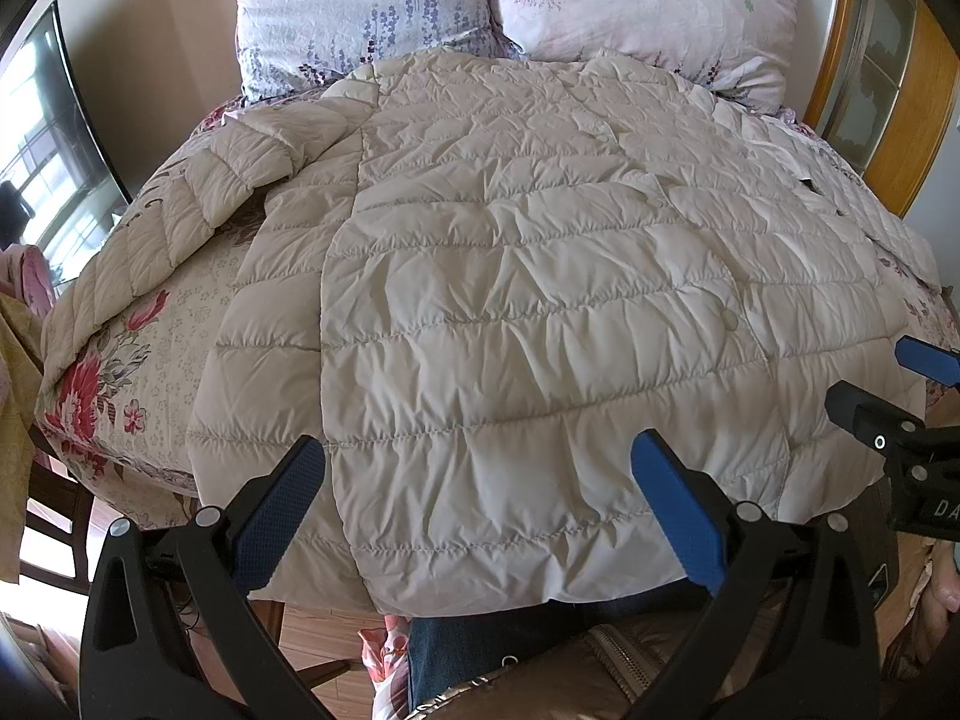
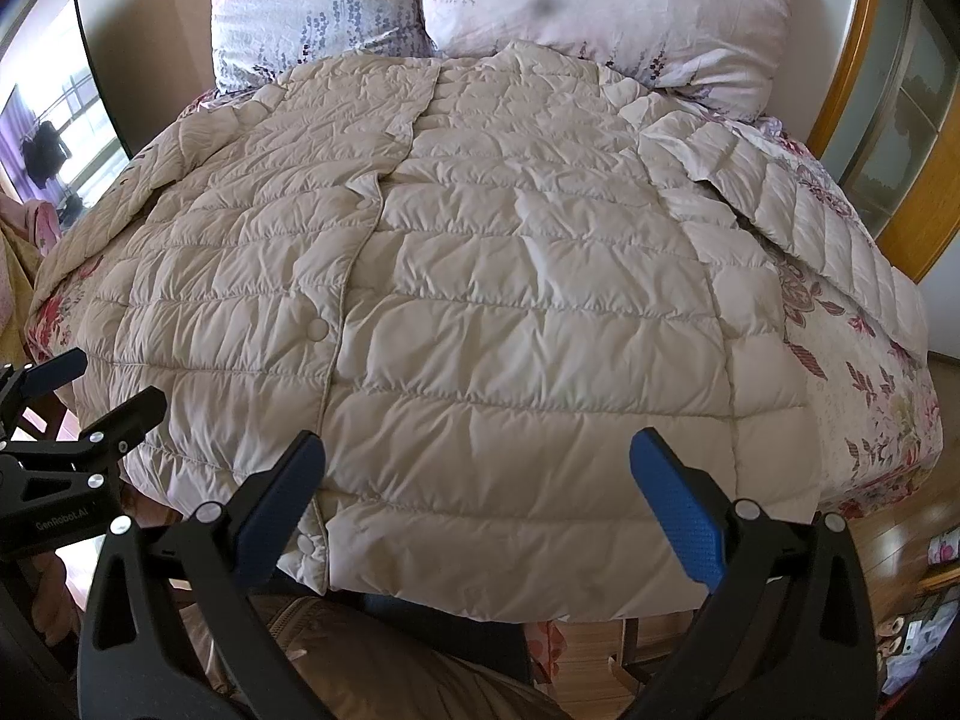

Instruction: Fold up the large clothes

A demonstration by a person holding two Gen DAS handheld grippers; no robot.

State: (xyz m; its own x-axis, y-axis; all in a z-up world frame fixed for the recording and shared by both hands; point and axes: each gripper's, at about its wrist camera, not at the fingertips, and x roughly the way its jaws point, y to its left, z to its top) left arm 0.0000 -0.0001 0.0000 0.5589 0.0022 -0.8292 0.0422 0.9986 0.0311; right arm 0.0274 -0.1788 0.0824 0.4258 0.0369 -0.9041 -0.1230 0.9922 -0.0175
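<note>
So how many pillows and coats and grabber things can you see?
Pillows: 2, one beside the other
Puffy coats: 1, the cream jacket spread on the bed
Grabbers: 2, the left gripper and the right gripper, both open
Total: 5

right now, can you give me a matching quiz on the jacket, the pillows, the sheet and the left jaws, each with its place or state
Column one:
1 quilted jacket
2 pillows
3 floral sheet
4 left gripper

Column two:
a jaws open, holding nothing
b propped at the head of the bed
c spread flat, front up, sleeves out to the sides
d lying under the jacket

Pairs: 1-c, 2-b, 3-d, 4-a
</note>
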